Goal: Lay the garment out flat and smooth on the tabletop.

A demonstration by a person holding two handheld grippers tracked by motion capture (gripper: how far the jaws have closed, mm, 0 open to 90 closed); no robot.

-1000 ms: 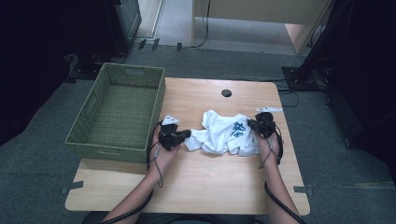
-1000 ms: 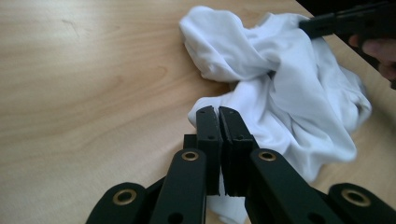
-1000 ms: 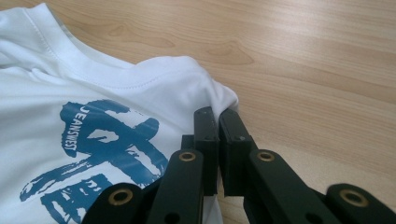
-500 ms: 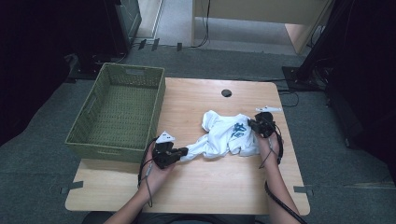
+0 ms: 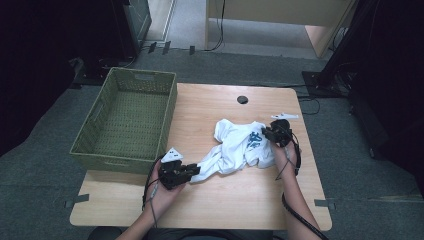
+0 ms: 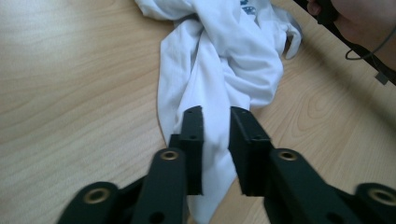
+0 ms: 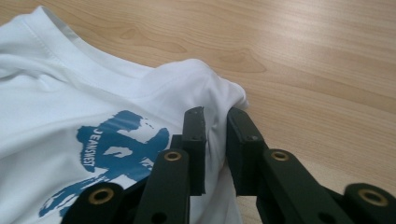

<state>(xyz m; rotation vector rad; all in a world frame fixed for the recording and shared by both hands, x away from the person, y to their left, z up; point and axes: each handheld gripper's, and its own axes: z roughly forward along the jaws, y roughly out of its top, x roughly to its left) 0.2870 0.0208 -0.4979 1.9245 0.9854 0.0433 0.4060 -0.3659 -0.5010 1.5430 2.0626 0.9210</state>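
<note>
Shirt (image 5: 239,146) crumpled on surface (image 5: 225,205), right of centre. My left tool (image 6: 216,113) and right tool (image 7: 215,114) just easing apart, cloth between slightly parted jaws. Basket (image 5: 127,120) on left edge.

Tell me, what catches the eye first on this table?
A crumpled white T-shirt with a blue print lies on the wooden table, drawn out between the left gripper and the right gripper. Both have just been opening, cloth between their fingers. A green woven basket sits at the table's left edge.
</note>
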